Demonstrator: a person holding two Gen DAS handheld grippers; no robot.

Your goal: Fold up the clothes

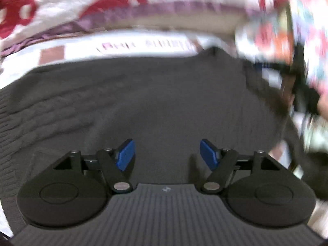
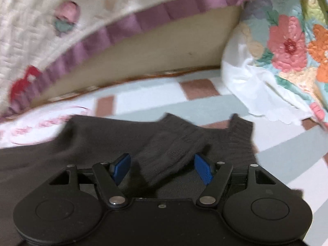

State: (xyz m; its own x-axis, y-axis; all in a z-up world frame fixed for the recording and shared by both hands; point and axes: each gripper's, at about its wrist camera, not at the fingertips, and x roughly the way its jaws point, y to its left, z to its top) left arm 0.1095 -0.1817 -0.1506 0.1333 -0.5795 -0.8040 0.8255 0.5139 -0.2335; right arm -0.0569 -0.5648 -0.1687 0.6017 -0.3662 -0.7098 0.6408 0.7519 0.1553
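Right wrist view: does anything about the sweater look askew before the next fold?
Yes. On the dark sweater, one ribbed sleeve lies folded diagonally across the body, its cuff pointing away at an angle, not squared up. A second ribbed end sticks up beside it. The right gripper is open above the sleeve, not gripping.

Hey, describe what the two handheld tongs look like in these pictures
Both look alike: the left tongs and right tongs have black bodies with two round discs, black link arms on silver pivot pins, and blue ribbed pads. The left body is grey, ridged, with a small white mark.
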